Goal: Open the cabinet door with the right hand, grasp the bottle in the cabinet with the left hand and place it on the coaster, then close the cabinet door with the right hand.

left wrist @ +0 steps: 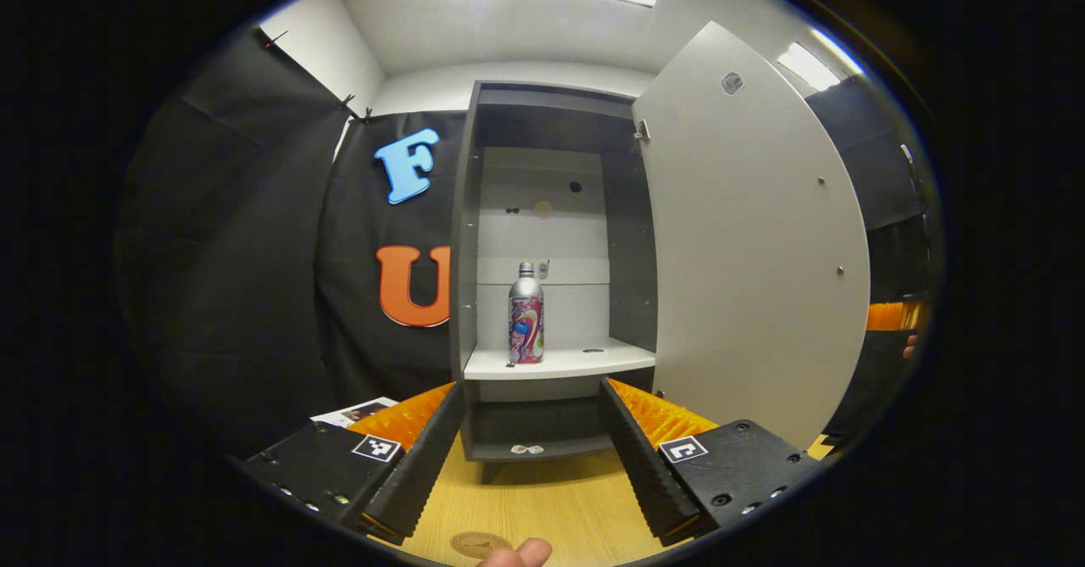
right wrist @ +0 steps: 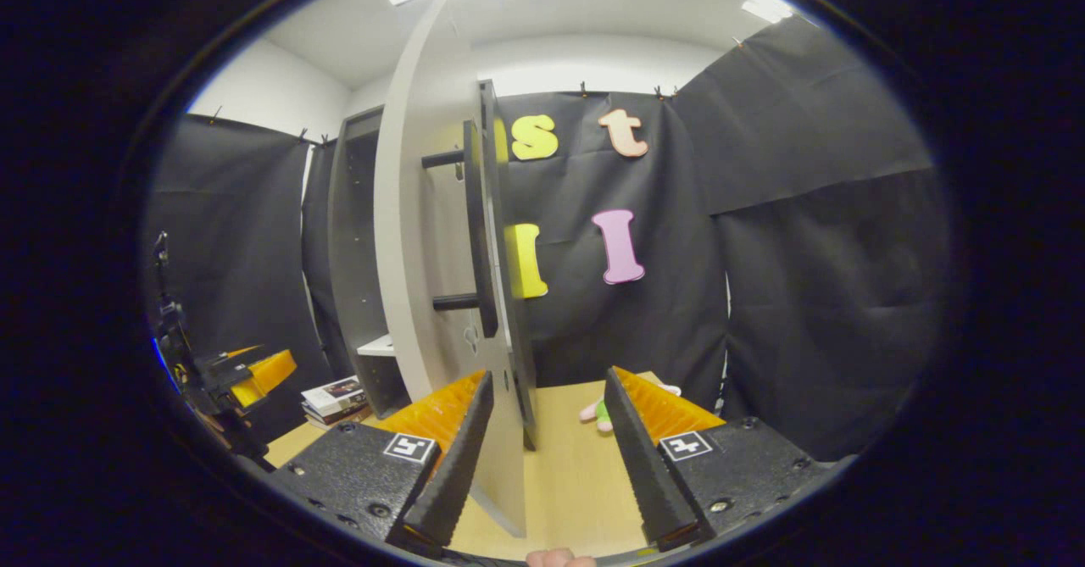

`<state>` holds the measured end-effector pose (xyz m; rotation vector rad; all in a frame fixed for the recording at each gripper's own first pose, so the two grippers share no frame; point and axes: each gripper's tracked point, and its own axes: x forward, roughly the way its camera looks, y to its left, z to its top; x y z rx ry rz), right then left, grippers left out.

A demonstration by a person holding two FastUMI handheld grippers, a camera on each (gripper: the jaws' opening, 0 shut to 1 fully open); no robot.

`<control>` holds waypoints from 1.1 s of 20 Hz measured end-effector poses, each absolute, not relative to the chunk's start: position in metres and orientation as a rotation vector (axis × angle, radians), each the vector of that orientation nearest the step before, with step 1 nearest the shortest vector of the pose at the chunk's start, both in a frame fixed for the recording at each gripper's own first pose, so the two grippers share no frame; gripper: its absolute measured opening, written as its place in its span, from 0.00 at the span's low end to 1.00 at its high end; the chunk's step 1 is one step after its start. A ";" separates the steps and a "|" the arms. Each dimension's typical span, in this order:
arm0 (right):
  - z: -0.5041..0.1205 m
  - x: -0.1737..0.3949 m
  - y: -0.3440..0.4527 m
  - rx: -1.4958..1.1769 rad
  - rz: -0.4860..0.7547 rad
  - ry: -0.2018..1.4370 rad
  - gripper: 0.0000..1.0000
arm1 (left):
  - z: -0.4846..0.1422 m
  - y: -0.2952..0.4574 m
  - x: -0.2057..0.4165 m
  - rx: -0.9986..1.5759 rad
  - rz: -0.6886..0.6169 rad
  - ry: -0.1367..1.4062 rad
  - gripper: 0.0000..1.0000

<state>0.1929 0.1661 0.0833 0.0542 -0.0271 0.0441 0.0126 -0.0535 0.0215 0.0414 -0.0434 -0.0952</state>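
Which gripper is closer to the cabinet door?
Right. The right gripper has the open cabinet door edge between its jaws. The left gripper faces the bottle, with the door off to its right.

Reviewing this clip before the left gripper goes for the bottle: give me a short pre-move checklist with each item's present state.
1. Door open wide: ok.
2. Bottle upright on the shelf: ok.
3. Left gripper open, lined up with the bottle: ok.
4. Path to the bottle unobstructed: ok.
5. Right gripper open, door edge between its fingers, not clamped: ok.
6. Coaster free: cannot tell, it is cut off at the image edge.
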 end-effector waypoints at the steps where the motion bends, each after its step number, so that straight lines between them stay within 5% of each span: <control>1: 0.083 0.194 0.168 0.057 0.050 -0.029 0.82 | 0.023 -0.059 0.025 0.040 -0.116 -0.035 0.95; 13: 0.087 0.196 0.166 0.050 0.049 -0.039 0.83 | 0.050 -0.052 0.216 0.128 -0.068 -0.050 0.97; 22: 0.087 0.197 0.165 0.070 0.018 -0.035 0.83 | 0.043 -0.028 0.298 0.102 0.016 -0.049 0.97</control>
